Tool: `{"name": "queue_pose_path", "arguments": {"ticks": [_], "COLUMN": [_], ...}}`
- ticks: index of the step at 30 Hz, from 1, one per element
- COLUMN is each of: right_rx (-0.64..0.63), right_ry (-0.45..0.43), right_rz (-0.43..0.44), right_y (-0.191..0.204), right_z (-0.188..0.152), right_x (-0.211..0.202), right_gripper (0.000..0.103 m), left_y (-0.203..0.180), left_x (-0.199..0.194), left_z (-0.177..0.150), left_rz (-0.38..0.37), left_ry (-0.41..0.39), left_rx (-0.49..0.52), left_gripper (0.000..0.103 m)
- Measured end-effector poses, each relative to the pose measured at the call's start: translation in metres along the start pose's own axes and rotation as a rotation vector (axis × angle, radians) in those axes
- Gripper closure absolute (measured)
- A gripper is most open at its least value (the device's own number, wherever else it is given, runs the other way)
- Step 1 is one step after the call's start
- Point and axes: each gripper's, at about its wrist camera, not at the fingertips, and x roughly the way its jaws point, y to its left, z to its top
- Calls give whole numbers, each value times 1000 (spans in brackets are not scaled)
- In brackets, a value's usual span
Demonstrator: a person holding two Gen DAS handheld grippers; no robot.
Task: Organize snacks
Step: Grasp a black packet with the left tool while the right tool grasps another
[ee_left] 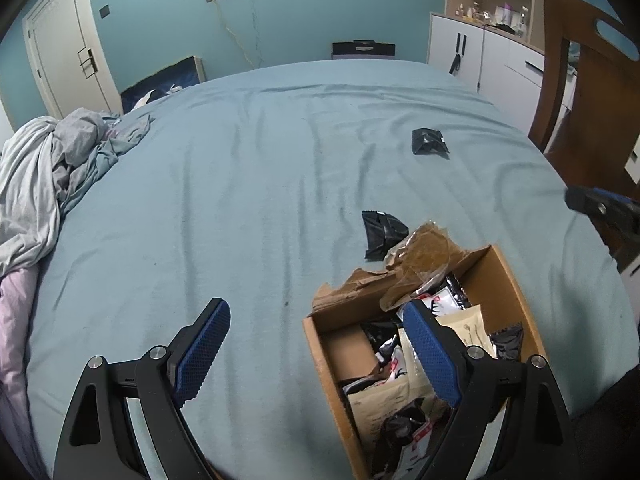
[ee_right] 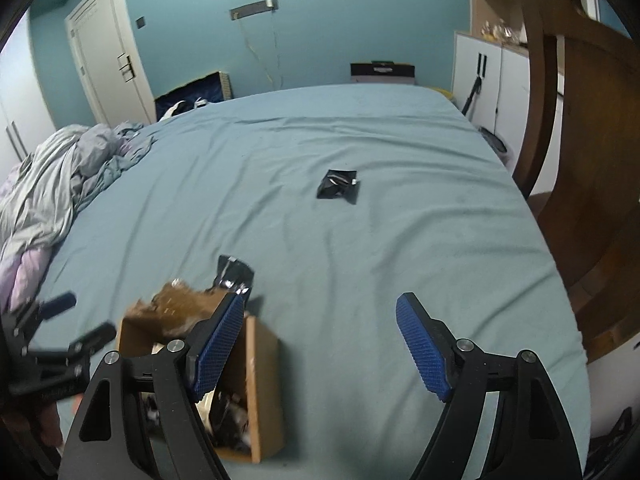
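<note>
- The left gripper (ee_left: 316, 344) has its blue fingers spread wide apart. It holds nothing. One finger hangs over the cardboard box (ee_left: 516, 292).
- The right gripper (ee_right: 320, 352) is wide apart too, and it holds nothing. It hangs over the blue bed sheet (ee_right: 360, 260).
- The box sits on the bed and is full of snack packs (ee_left: 468, 326).
- One black snack packet (ee_left: 380, 232) lies on the sheet, just beside the box's torn flap.
- Another black packet (ee_left: 429, 142) lies farther away, well apart from the box.
</note>
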Motion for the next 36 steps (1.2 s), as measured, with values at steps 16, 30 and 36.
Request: {"name": "queue_pose_path", "arguments": {"ticks": [16, 30, 36], "right_rx": [5, 162, 159], "right_ry": [221, 660, 694], "right_rz": [36, 372, 477], "right_y": [8, 12, 11], "right_z": [57, 61, 60], "right_x": [129, 234, 246], "right_gripper": [25, 42, 81], "left_y": [17, 19, 26], "left_x": [24, 38, 39], "left_z": [19, 23, 28], "left_rz": [25, 22, 56], "left_ry": [47, 77, 52], "left_rx": [-40, -29, -56], "left_gripper": [13, 13, 13]}}
